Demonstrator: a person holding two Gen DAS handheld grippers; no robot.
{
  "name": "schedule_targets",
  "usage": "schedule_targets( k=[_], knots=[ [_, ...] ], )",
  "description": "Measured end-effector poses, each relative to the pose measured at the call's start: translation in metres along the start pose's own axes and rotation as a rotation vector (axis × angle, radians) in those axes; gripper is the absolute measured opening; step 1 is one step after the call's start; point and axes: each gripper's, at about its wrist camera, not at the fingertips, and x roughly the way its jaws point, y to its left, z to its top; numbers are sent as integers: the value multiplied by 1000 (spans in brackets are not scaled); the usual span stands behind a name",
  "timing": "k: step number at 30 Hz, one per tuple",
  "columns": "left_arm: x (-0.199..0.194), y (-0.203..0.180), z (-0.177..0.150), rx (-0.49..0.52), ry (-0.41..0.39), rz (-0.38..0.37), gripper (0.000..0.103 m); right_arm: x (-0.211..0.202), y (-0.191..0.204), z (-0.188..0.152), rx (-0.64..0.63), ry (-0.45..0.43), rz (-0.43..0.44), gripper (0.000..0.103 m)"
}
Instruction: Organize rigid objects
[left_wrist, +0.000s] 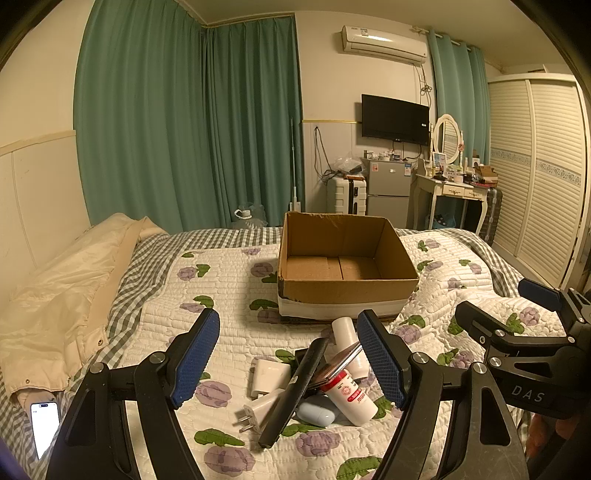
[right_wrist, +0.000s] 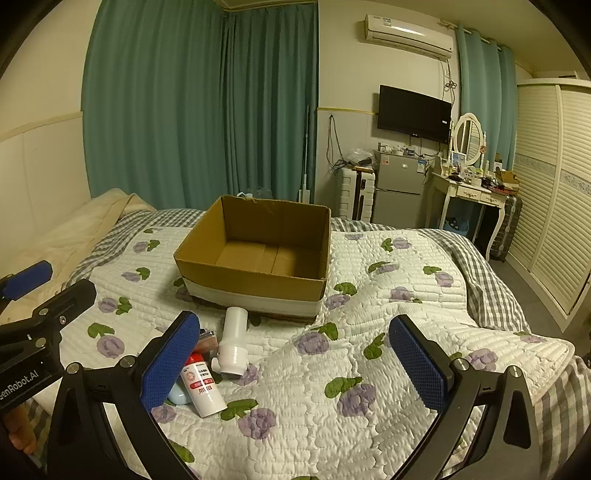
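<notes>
An open, empty cardboard box (left_wrist: 347, 295) stands on the quilted bed; it also shows in the right wrist view (right_wrist: 255, 284). In front of it lies a pile: a white bottle with red label (left_wrist: 351, 398) (right_wrist: 203, 384), a white bottle (left_wrist: 345, 330) (right_wrist: 233, 343), a long black bar (left_wrist: 295, 387), white chargers (left_wrist: 267, 376), a pale blue case (left_wrist: 317, 412) and a brown flat item (left_wrist: 338, 363). My left gripper (left_wrist: 288, 363) is open and empty, just above the pile. My right gripper (right_wrist: 295, 365) is open and empty, right of the pile.
A cream duvet (left_wrist: 62, 295) lies at the left of the bed, with a lit phone (left_wrist: 44, 424) near the front left. Past the bed stand a suitcase (left_wrist: 345, 194), a small fridge (left_wrist: 388, 188), a dressing table (left_wrist: 454, 188) and a louvred wardrobe (left_wrist: 535, 177).
</notes>
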Motion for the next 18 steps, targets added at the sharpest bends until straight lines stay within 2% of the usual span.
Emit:
schedule_targets(
  k=[18],
  knots=[
    [2,4,-1,2,-1,-3,80,0,2,1,-7,2,7,103]
  ],
)
